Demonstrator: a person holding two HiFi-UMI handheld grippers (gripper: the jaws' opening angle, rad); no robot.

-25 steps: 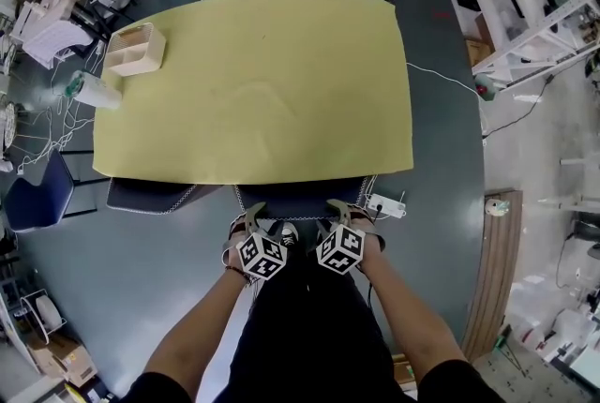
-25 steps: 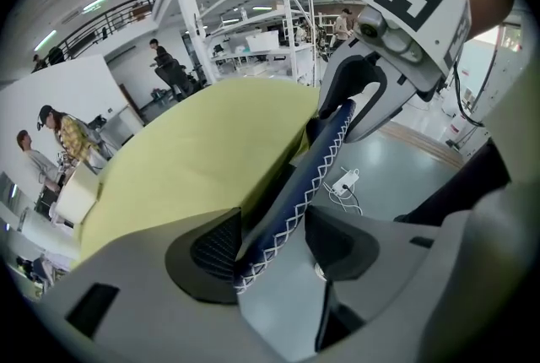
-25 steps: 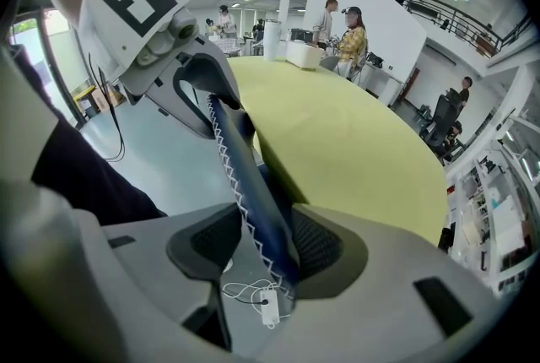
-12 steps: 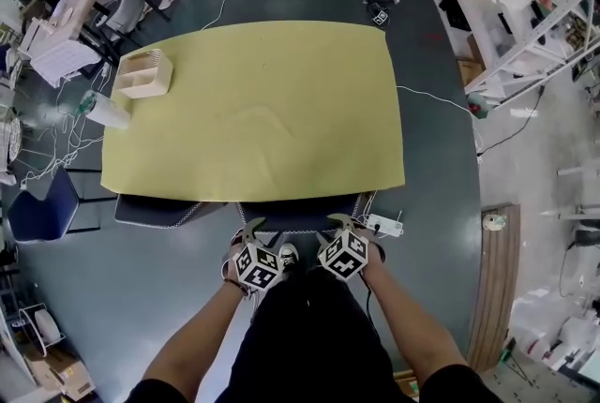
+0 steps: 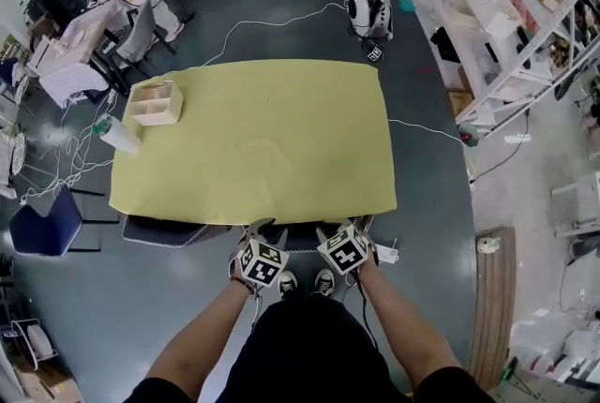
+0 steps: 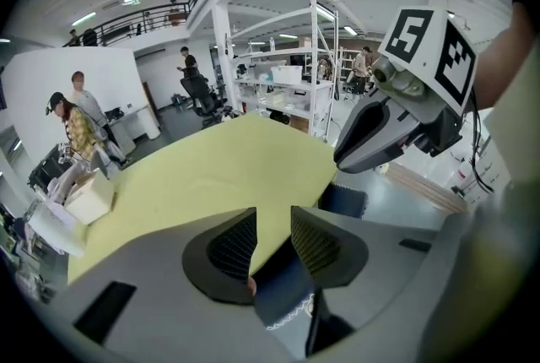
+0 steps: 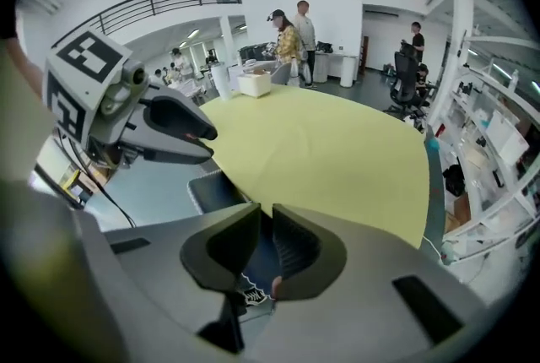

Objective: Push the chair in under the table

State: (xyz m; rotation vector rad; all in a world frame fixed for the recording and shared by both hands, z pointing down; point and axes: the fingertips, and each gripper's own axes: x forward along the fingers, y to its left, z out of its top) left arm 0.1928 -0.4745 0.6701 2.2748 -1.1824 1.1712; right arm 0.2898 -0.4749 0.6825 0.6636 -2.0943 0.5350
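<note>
A dark navy chair [image 5: 302, 236] with white stitching [image 6: 285, 284] is tucked under the near edge of the yellow table [image 5: 253, 134]; only a strip of its back shows. Both grippers hover just above and in front of that strip, side by side. My left gripper [image 5: 260, 226] [image 6: 272, 226] has just been closing; a clear gap remains and nothing is between its jaws. My right gripper [image 5: 331, 225] [image 7: 266, 228] has also just been closing, down to a narrow slit with nothing in it. Neither one touches the chair.
A second dark seat [image 5: 173, 231] sits under the table's left part. On the table's far left are a wooden box [image 5: 157, 103] and a cup [image 5: 120, 134]. A power strip [image 5: 385, 253] and cables lie on the floor; a blue chair [image 5: 37, 229] stands left, shelves [image 5: 511, 12] right.
Both grippers have lifted off the chair back, and their jaws have narrowed. Less of the chair shows beyond the table edge, and the table now sits farther away in the head view.
</note>
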